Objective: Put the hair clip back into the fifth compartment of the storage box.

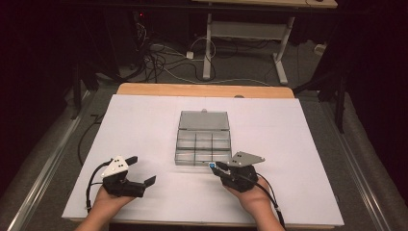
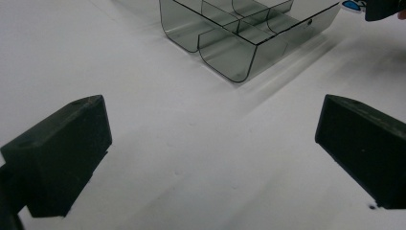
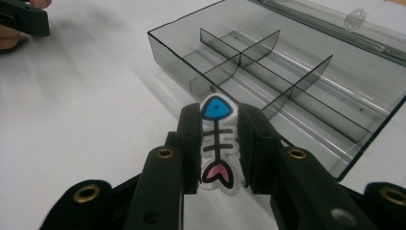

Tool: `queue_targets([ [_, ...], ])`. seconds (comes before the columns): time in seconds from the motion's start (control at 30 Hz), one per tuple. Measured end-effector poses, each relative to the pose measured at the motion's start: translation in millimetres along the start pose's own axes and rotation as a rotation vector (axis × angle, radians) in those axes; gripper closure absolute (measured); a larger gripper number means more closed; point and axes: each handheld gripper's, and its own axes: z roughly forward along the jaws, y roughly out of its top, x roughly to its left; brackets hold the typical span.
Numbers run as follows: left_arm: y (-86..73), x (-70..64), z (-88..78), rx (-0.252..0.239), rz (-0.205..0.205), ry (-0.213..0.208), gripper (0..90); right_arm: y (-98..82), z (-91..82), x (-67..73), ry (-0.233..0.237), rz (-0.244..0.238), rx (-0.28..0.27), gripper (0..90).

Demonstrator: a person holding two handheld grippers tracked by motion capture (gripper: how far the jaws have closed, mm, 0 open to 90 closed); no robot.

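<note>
A clear grey compartment box [image 1: 202,146] lies mid-table with its lid [image 1: 204,120] folded back; its compartments look empty. My right gripper [image 1: 214,166] sits just at the box's near right corner, shut on a flat fish-skeleton charm [image 3: 218,143] with a blue head and a pink tail. In the right gripper view [image 3: 219,115] the charm points head-first at the box [image 3: 287,76]. My left gripper [image 1: 143,169] rests at the near left, open, with nothing between its fingers. Its view [image 2: 210,143] looks across bare sheet to the box [image 2: 239,43] and the charm's blue head [image 2: 352,5].
A white sheet [image 1: 144,125] covers the wooden table [image 1: 202,90]. Beyond the far edge are a dark floor with cables [image 1: 159,62] and the white legs of another desk [image 1: 208,48]. A metal rail [image 1: 43,168] runs along the left side.
</note>
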Motion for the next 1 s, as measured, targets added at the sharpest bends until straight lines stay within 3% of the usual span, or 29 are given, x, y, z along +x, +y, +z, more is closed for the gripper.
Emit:
queue_targets([
  [0.17,-0.6,-0.5,-0.8,-0.005,0.005,-0.001,0.0,5.4,3.1,1.5,-0.019,-0.014,0.006,73.3],
  [0.43,-1.3,-0.1,2.1,0.004,0.004,-0.013,0.0,8.9,8.1,-3.4,-0.009,0.009,-0.003,73.3],
  [1.0,-0.9,0.1,0.1,-0.005,-0.007,-0.021,0.0,31.6,20.9,-10.4,-0.014,-0.004,0.018,73.3],
])
